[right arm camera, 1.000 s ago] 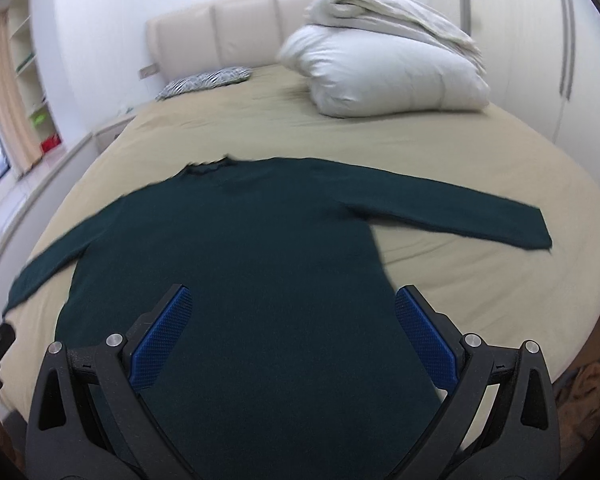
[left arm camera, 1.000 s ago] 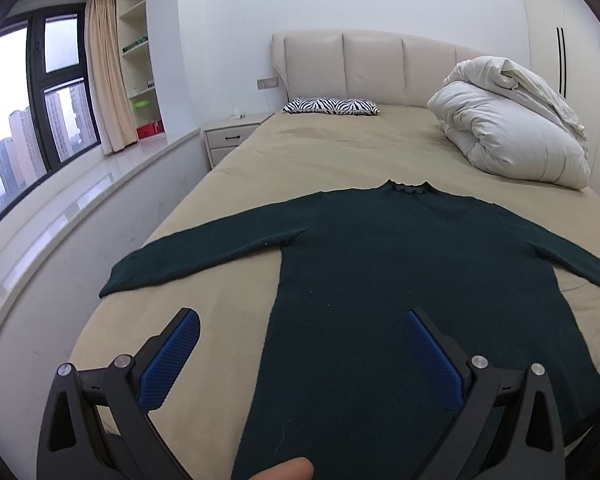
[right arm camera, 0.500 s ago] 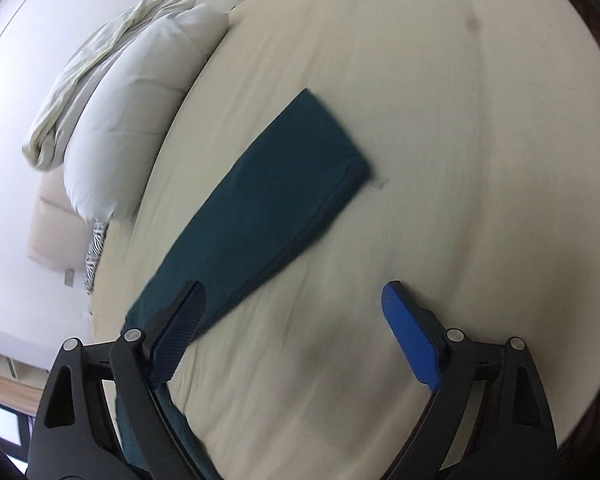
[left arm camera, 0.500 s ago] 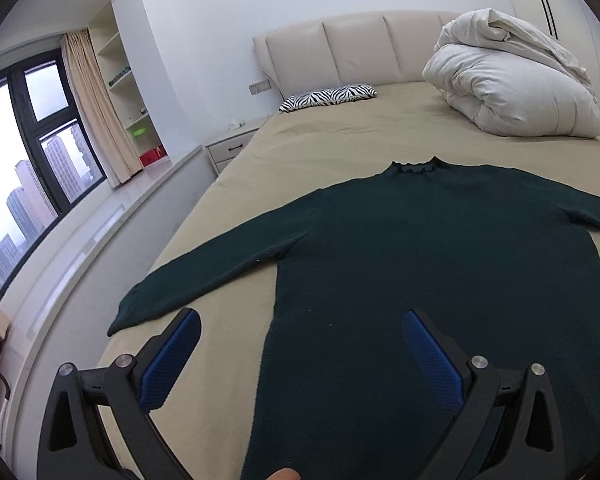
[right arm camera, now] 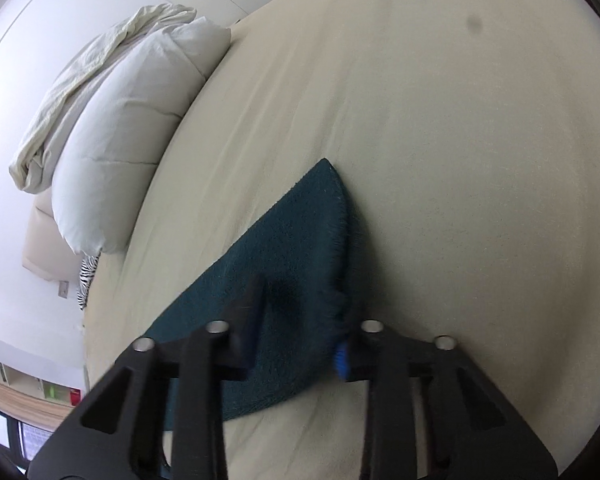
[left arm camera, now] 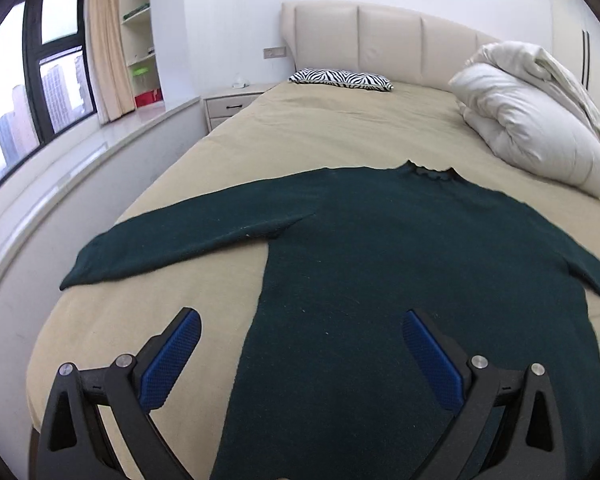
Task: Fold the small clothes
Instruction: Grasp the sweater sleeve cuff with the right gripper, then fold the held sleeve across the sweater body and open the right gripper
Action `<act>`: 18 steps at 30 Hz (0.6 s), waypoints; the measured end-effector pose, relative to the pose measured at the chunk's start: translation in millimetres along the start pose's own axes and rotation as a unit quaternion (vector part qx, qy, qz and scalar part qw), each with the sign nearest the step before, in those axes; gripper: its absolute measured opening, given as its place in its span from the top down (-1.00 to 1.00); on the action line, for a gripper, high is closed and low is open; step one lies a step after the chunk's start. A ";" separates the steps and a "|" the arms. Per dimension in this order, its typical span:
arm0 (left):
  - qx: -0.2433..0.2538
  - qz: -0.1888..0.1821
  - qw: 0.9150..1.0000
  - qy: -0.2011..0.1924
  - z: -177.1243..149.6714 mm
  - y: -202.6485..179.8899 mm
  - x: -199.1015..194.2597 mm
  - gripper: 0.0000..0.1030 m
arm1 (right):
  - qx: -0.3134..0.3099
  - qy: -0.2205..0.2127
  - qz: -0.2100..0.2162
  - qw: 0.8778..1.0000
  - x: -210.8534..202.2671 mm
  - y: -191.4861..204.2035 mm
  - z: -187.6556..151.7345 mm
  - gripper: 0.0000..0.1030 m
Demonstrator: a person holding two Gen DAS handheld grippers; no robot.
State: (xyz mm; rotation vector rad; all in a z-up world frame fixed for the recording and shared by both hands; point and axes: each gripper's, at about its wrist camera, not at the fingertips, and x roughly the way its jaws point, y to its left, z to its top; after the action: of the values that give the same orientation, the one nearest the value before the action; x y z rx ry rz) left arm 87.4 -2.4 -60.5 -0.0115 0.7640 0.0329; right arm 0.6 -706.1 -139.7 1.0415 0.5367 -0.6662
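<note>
On bed (left arm camera: 340, 136): sweater (left arm camera: 380, 280) flat, unfolded. Right gripper (right arm camera: 300, 316) jaws closing on sleeve cuff (right arm camera: 300, 248); left gripper (left arm camera: 300, 344) wide open, empty. All folds remain.

Cut-off cloth and a smeared grip

The dark green sweater (left arm camera: 380, 280) runs off the left wrist view's bottom and right edges, its far cuff unseen. In the right wrist view the right gripper's (right arm camera: 300, 320) closing fingers (right arm camera: 248, 312) are motion-blurred, hiding whether their pads touch the sleeve cuff (right arm camera: 300, 240).
</note>
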 end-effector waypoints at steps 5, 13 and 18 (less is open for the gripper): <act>-0.078 -0.057 0.994 0.044 1.0 34.4 23.6 -0.96 | -0.081 -0.028 -0.003 0.996 -24.6 58.8 -14.9 0.83; -0.132 -0.138 0.980 0.061 -3.8 59.6 37.4 -0.86 | -0.319 0.015 0.112 0.941 -34.3 266.3 -134.9 0.85; -0.145 -0.171 0.973 0.060 5.6 64.1 45.9 -0.86 | -0.407 0.086 0.159 0.896 -6.9 348.4 -264.0 0.85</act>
State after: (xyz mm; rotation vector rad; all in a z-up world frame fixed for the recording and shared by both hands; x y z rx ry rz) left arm 122.2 62.9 -88.2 -0.4264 0.8633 -0.1856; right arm 223.3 -344.9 -34.5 0.3692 0.6945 -0.0204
